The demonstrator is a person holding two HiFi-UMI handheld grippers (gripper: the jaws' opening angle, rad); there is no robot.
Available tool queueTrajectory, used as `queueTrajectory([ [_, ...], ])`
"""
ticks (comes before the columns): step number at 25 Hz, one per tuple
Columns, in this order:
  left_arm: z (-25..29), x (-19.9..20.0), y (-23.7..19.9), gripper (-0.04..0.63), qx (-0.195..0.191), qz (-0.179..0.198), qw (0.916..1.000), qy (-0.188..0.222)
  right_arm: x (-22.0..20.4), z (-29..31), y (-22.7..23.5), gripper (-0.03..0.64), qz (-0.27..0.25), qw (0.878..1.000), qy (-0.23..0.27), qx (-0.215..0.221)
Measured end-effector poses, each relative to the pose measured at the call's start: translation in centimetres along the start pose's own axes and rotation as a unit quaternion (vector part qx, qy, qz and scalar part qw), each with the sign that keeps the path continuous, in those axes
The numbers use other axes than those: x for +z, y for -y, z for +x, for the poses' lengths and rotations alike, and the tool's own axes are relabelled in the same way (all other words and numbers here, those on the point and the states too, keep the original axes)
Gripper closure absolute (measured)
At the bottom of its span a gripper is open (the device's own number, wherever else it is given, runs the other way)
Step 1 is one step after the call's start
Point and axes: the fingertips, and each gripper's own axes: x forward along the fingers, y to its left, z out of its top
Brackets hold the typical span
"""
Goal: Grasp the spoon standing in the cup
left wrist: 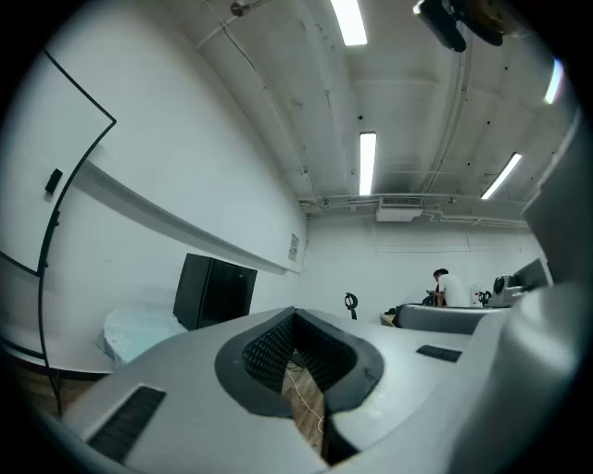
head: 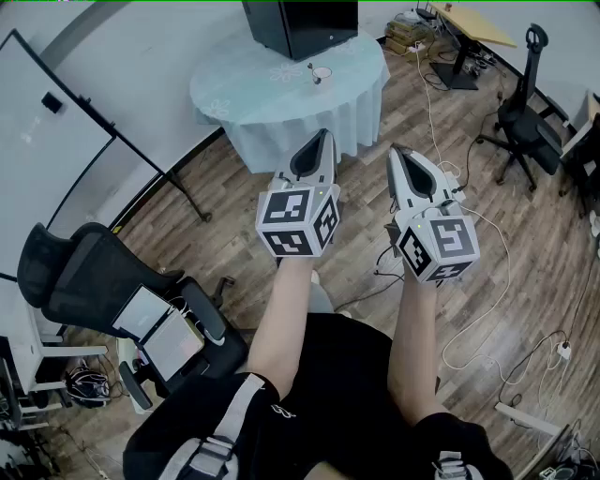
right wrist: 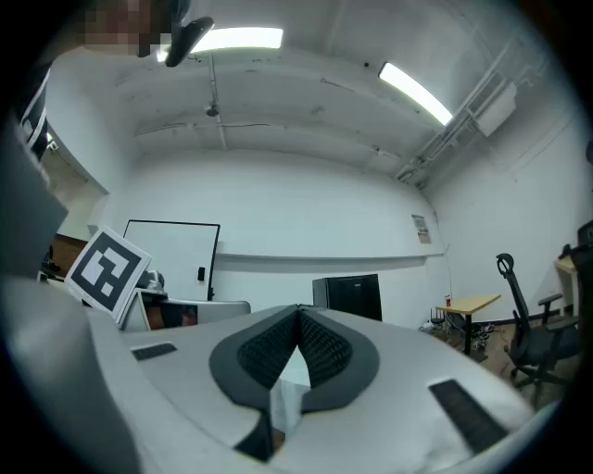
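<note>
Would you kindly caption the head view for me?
Left gripper and right gripper, shut, face a white cup on a round pale-blue-clothed table.

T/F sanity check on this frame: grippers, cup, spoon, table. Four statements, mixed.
1. The left gripper and the right gripper are both shut with nothing between the jaws. True.
2. The left gripper grips the spoon. False: the spoon stands in the small white cup, far ahead of both grippers.
3. The cup stands on the round table with the pale blue cloth. True.
4. The black box stands on the wooden floor beside the table. False: it stands on the table, behind the cup.
</note>
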Motion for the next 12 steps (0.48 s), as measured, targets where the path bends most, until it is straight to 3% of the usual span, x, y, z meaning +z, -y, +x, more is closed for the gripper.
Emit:
queueTrajectory([
  [12,2.5,1.4,-0.1,0.584,-0.004,-0.004,0.9999,0.012,1.4,2.6,1.8,0.614,-0.007,1.0,0.017,0.006],
])
